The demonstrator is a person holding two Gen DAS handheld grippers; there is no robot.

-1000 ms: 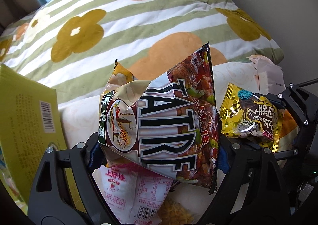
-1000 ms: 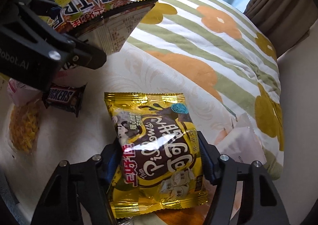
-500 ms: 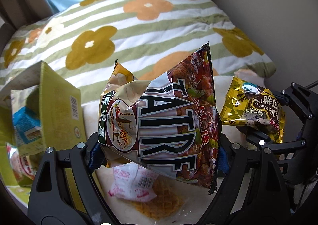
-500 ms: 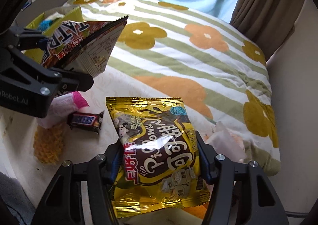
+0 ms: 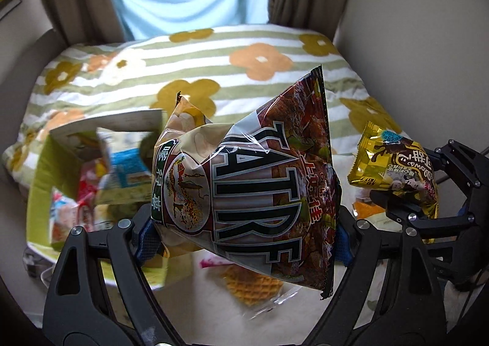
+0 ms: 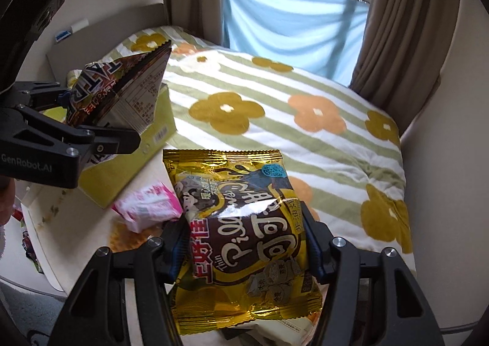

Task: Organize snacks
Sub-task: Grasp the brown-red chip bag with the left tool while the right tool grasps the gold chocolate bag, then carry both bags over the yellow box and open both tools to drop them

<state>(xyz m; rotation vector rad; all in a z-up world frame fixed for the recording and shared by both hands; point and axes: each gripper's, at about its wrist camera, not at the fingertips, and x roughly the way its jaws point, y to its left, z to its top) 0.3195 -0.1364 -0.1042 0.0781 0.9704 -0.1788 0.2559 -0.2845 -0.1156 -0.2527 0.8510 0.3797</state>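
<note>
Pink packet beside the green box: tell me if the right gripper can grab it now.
Probably not: the right gripper is already shut on the yellow snack bag, which would need setting down before reaching the pink packet.

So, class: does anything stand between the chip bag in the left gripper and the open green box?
Nothing visible does. The left gripper holds the chip bag above the green box, whose open top already shows packets inside.

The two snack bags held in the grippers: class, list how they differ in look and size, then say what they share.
The red-brown bag carries big block letters; the gold bag shows a dark chocolate-coloured panel with curly script. The red-brown bag looks larger and puffier, the gold bag smaller and flatter. The left gripper holds the red-brown bag, the right gripper the gold bag. Both are sealed, clamped between fingers and lifted above the bed.
</note>
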